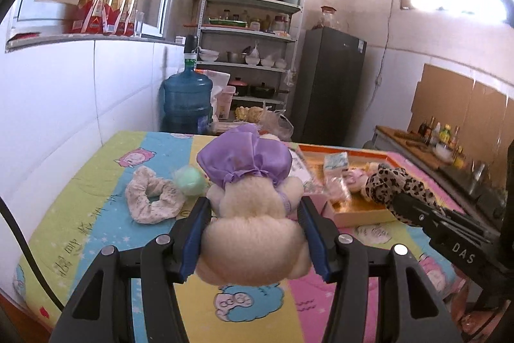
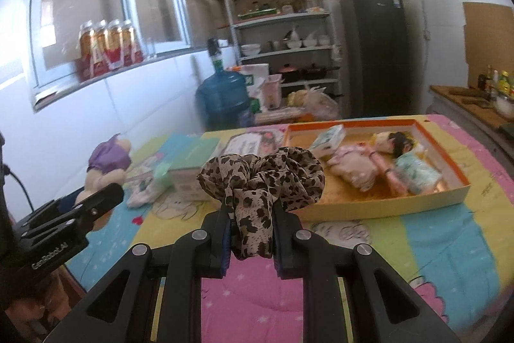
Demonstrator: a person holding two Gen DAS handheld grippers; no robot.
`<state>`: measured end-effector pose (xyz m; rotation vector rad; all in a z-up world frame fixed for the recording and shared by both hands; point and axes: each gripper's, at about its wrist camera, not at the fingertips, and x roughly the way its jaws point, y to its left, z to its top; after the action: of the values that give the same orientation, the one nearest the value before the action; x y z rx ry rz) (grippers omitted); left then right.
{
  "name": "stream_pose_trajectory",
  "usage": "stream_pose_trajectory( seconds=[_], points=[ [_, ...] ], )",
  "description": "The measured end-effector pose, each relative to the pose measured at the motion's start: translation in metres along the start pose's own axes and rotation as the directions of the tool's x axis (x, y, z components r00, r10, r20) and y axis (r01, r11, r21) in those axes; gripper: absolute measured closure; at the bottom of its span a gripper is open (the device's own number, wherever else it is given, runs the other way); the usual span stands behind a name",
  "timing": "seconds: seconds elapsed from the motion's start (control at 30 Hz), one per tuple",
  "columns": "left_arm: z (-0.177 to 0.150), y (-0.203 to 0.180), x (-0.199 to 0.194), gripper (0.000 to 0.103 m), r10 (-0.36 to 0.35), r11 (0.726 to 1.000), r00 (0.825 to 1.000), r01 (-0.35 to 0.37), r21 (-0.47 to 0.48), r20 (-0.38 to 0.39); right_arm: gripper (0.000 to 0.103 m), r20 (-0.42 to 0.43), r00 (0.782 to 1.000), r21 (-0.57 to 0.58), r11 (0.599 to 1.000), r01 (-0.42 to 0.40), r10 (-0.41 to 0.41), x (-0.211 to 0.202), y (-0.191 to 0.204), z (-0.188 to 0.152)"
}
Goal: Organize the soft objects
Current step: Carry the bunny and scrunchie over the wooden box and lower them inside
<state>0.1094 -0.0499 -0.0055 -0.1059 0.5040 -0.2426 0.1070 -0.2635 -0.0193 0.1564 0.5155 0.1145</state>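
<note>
My left gripper (image 1: 253, 208) is shut on a cream plush bear with a purple cap (image 1: 250, 198) and holds it above the cartoon-print table cover (image 1: 96, 214). The bear also shows at the left in the right wrist view (image 2: 107, 164). My right gripper (image 2: 250, 211) is shut on a leopard-print scrunchie (image 2: 260, 179), also seen at the right in the left wrist view (image 1: 395, 182). An orange-rimmed shallow box (image 2: 385, 201) holds a pink plush doll (image 2: 353, 166), a dark-haired doll (image 2: 395, 143) and tissue packs. A white scrunchie (image 1: 154, 198) and a green puff ball (image 1: 189, 180) lie on the cover.
A teal-topped carton (image 2: 189, 169) and a printed card (image 2: 247, 143) lie left of the box. A blue water jug (image 1: 188, 102), a shelf rack (image 1: 250, 53) and a dark fridge (image 1: 331, 85) stand beyond the table. A white tiled wall (image 1: 64, 102) runs along the left.
</note>
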Motion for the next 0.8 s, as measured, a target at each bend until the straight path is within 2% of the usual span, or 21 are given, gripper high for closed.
stream_pose_trajectory(
  seconds=[0.2, 0.5, 0.8],
  points=[
    [0.001, -0.004, -0.005, 0.047, -0.010, 0.999, 1.000, 0.010, -0.046, 0.003, 0.082, -0.005, 0.999, -0.002, 0.999, 0.038, -0.038, -0.007, -0.002, 0.008],
    [0.007, -0.011, -0.005, 0.047, -0.029, 0.998, 1.000, 0.029, -0.055, -0.012, 0.082, -0.018, 0.997, 0.010, 0.997, 0.075, -0.075, -0.012, -0.006, 0.009],
    [0.001, -0.021, -0.005, 0.047, -0.055, 0.997, 0.998, 0.053, -0.046, -0.028, 0.082, 0.013, 0.993, 0.015, 0.993, 0.116, -0.117, -0.026, -0.013, 0.013]
  ],
)
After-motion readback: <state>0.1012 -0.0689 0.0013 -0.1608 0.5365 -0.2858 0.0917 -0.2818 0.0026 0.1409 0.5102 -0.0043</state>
